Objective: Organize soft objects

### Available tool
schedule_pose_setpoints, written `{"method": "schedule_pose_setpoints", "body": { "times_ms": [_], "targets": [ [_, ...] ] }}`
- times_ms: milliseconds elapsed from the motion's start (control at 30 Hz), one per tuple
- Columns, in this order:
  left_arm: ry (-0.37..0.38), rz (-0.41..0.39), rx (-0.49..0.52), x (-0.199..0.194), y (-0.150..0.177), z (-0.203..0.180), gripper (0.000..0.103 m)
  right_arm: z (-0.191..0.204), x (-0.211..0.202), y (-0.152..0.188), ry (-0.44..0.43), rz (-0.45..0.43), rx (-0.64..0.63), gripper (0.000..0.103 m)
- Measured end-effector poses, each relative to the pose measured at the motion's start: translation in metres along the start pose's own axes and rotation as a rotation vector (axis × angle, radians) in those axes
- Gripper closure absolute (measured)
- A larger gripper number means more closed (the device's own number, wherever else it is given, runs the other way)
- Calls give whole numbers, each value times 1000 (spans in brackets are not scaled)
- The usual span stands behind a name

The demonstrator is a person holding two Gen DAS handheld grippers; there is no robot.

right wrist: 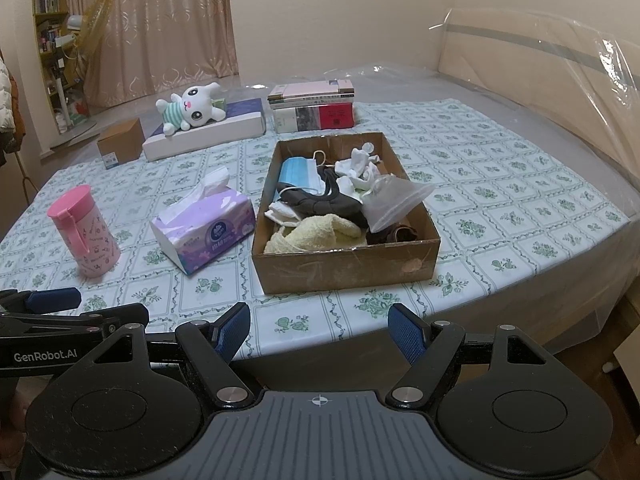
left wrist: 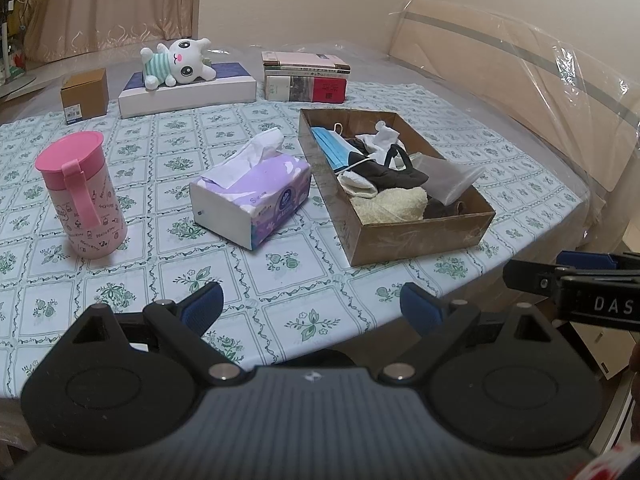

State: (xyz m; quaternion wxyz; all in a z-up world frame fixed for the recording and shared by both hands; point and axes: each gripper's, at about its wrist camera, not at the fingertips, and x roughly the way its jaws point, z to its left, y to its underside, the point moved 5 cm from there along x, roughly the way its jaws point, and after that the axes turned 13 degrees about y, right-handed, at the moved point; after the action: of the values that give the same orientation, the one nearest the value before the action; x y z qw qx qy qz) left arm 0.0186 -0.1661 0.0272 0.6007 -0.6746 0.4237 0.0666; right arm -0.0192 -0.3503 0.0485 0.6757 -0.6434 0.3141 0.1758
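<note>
- Cardboard box (right wrist: 347,264) on the patterned cloth (right wrist: 500,184), packed with soft stuff: blue mask (right wrist: 298,174), white socks (right wrist: 358,168), dark cloth (right wrist: 320,200), yellow towel (right wrist: 316,232), clear bag (right wrist: 394,196), brown piece (right wrist: 396,236) in the near right corner.
- All of it loose and overlapping inside the box, none hanging over the rim.
- Tissue pack (right wrist: 204,232) just left of the box, on the cloth, one sheet sticking up.
- Plush toy (right wrist: 190,110) behind and left of the box, lying on a flat white case (right wrist: 208,130); well apart from the box.
- Pink cup (right wrist: 84,232) further left of the box; books (right wrist: 314,108) right behind it; small brown carton (right wrist: 122,142) far back left.
- Left gripper (left wrist: 310,306) and right gripper (right wrist: 318,330) both near side of the box, off the bed edge, fingers spread wide, nothing held.
- Step unclear: fits either soft items gathered into the box with hands pulled back, or a jumbled box waiting to be sorted.
- Plush toy outside the box is the one soft item not gathered, if gathering is the goal.
- Any pick from the box calls for a shallow pinch on one top layer; mask loops and cloth likely to drag neighbours.
</note>
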Motion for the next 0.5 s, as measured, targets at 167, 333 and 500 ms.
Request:
{"method": "schedule_pose_setpoints", "body": {
  "times_ms": [167,333,500],
  "targets": [
    [0,1,0,0,0,0,9,0,0,1,1,2,1,27],
    [1,2,-2,0,0,0,9,-1,0,1,1,1,1,27],
    [4,0,-4,0,0,0,9,-1,0,1,0,1,1,27]
  ]
}}
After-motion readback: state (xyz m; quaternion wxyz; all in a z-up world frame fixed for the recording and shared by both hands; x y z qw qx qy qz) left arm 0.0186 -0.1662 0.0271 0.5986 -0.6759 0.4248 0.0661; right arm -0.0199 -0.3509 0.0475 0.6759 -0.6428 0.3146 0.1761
